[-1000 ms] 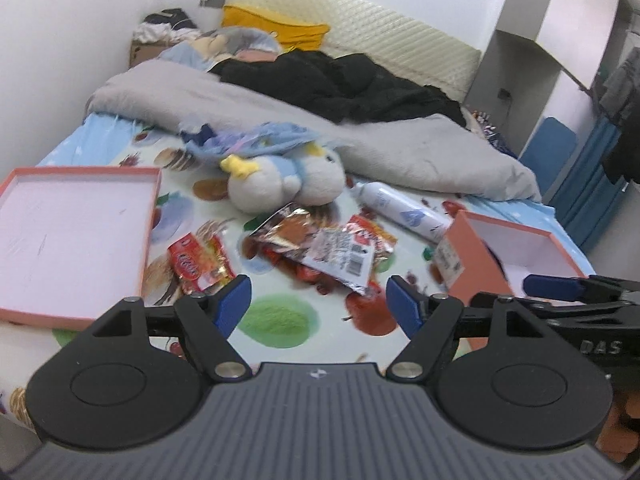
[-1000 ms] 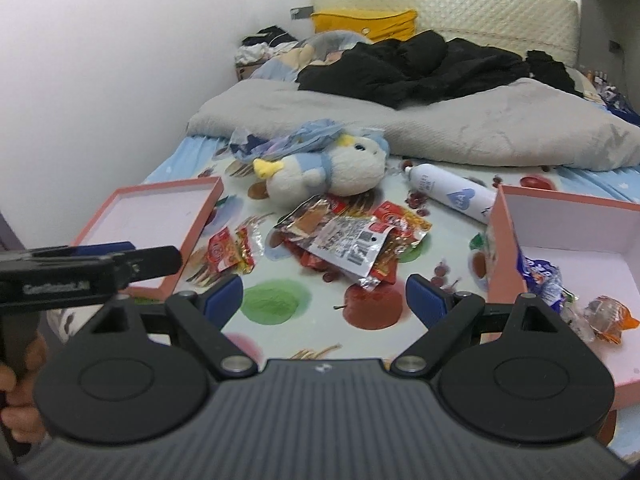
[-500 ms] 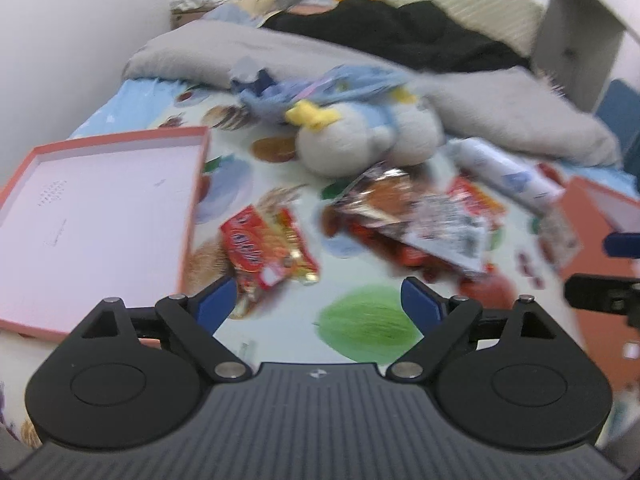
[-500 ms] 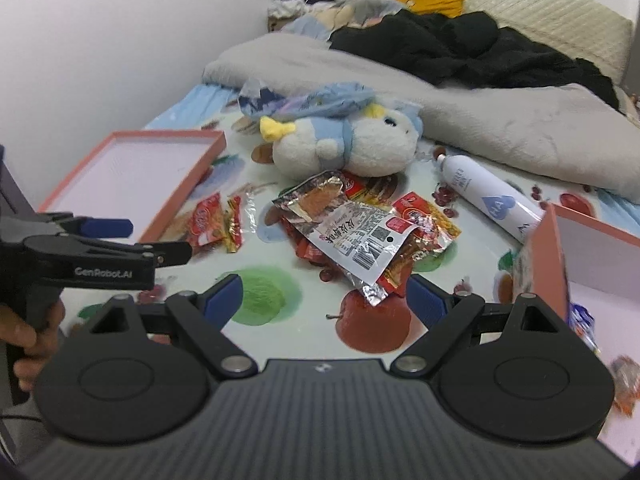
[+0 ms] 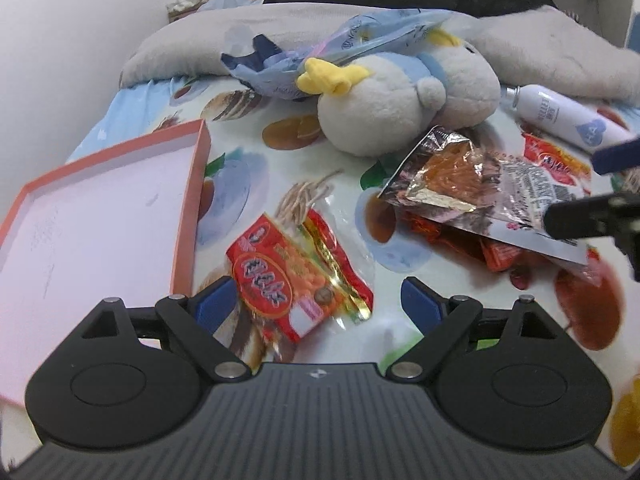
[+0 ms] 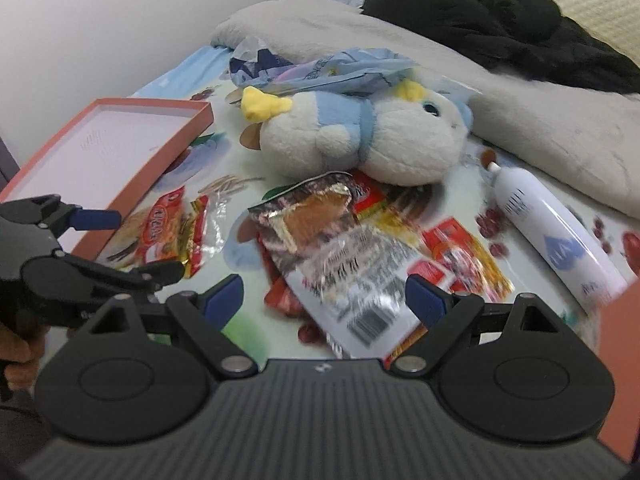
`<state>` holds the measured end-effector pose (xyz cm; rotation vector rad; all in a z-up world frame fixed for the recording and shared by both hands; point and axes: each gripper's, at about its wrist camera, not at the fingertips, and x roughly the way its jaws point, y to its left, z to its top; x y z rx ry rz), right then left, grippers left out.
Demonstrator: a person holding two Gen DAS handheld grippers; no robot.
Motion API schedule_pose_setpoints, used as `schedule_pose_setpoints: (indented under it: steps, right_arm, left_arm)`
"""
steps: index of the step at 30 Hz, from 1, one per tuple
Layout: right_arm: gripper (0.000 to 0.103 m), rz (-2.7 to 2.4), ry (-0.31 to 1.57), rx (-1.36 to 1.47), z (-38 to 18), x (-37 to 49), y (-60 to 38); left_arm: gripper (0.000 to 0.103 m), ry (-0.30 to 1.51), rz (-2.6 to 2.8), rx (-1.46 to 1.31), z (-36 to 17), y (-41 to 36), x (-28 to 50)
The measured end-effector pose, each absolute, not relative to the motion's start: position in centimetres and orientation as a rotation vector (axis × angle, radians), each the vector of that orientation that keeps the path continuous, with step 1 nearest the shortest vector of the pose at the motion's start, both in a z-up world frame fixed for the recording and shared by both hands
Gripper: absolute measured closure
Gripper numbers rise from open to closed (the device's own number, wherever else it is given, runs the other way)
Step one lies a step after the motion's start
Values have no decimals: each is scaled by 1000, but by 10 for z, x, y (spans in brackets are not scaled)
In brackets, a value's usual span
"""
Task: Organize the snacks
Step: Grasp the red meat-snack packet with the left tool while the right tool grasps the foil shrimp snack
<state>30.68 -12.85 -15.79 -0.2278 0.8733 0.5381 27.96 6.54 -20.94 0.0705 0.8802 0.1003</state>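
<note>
A red snack packet (image 5: 280, 276) lies on the fruit-print bed sheet, right in front of my left gripper (image 5: 316, 302). That gripper is open, its blue fingertips either side of the packet and not touching it. A pile of packets, topped by a silver foil one (image 6: 332, 256), lies before my right gripper (image 6: 324, 298), which is open and holds nothing. Each gripper shows in the other's view: the left gripper (image 6: 132, 244) at the left, the right gripper (image 5: 600, 188) at the right edge. The red snack packet (image 6: 164, 232) lies beside the left one.
A shallow pink-orange box lid (image 5: 188, 216) lies left of the red packet. A plush toy (image 5: 400, 108) and a white bottle (image 6: 552, 240) sit behind the pile. An orange box wall (image 6: 620, 360) stands at the right edge. A grey blanket (image 6: 540, 120) covers the far bed.
Both grippers have come down and forward, much closer to the snacks. The left gripper's jaws stand a little wider than a second ago. The right jaws are unchanged.
</note>
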Motion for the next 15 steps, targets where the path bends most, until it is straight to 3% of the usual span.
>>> schedule_pose_setpoints:
  steps: [15]
  right_arm:
    - [14, 605, 890, -328, -209, 363, -92]
  left_arm:
    - [11, 940, 97, 118, -240, 71, 311]
